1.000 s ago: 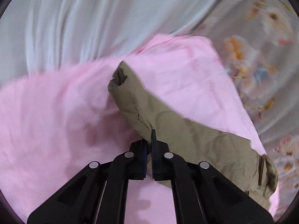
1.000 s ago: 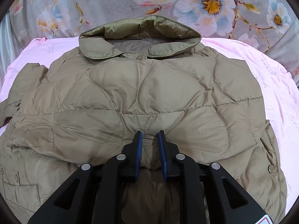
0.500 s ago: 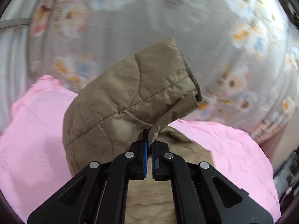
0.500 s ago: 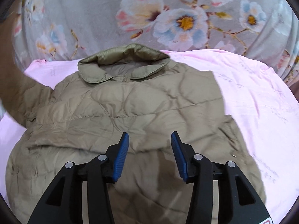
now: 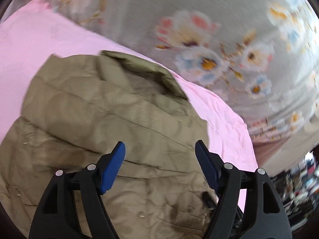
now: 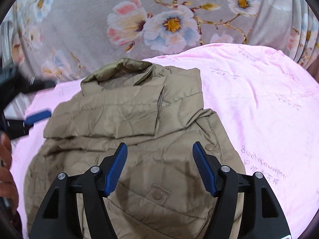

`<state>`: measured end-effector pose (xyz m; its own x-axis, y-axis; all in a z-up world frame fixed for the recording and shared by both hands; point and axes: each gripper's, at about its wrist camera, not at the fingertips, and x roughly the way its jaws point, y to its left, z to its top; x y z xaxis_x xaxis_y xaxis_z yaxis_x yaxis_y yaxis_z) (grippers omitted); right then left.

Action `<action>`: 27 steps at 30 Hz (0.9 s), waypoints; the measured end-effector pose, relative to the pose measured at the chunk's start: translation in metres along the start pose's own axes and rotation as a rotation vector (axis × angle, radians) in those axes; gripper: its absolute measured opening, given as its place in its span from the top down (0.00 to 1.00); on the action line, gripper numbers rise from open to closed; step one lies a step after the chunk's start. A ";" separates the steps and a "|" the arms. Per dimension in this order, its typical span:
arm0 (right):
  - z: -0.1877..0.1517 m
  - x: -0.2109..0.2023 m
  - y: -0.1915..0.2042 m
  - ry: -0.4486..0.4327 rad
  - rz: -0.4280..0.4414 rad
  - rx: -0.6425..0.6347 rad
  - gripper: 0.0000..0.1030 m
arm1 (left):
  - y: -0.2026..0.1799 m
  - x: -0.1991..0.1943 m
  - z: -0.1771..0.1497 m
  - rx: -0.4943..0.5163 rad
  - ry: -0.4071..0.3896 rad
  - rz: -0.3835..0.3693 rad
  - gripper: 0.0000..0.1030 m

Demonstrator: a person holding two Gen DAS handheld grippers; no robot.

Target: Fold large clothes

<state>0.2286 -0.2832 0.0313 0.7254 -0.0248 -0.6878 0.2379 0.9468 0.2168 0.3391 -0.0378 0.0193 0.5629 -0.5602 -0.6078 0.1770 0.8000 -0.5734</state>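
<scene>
The olive quilted jacket (image 6: 139,131) lies on the pink sheet (image 6: 259,99), both sleeves folded in across its body, collar toward the floral cover (image 6: 159,20). Above it, the left hand-held gripper (image 5: 160,155) and the right hand-held gripper (image 6: 159,155) are both spreading their jaws, nothing between them.

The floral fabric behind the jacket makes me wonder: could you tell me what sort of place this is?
Probably a bedroom: the quilted jacket lies on a pink sheet spread over grey floral bedding, all soft like a bed.

jacket (image 6: 139,123) hem cut off, left view blurred
</scene>
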 end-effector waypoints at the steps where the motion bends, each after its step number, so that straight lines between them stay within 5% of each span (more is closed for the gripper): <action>1: 0.005 0.003 -0.003 0.006 0.017 0.019 0.33 | 0.019 -0.007 0.006 -0.039 -0.010 0.011 0.32; 8: 0.037 0.047 0.000 0.064 0.032 0.080 0.32 | 0.132 -0.023 0.032 -0.268 -0.053 0.141 0.32; 14: 0.043 0.097 0.012 0.159 0.044 0.088 0.31 | 0.189 0.003 0.029 -0.509 0.016 -0.015 0.34; 16: 0.042 0.108 0.014 0.173 0.045 0.094 0.43 | 0.197 0.009 0.029 -0.552 0.013 -0.059 0.37; 18: 0.048 0.111 0.021 0.185 0.056 0.054 0.95 | 0.204 0.013 0.031 -0.589 0.006 -0.093 0.38; 21: 0.070 0.089 0.021 0.126 0.136 0.070 0.98 | 0.208 0.017 0.034 -0.614 0.006 -0.110 0.42; 25: 0.106 0.027 0.016 -0.040 0.181 0.057 0.98 | 0.204 0.024 0.041 -0.576 0.021 -0.046 0.66; 27: 0.109 0.014 0.010 -0.048 0.173 0.051 0.98 | 0.201 0.027 0.042 -0.554 0.027 -0.026 0.76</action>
<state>0.3117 -0.3092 0.0992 0.7884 0.1207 -0.6033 0.1385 0.9206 0.3652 0.4239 0.1168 -0.0895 0.5418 -0.5896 -0.5990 -0.2648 0.5566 -0.7875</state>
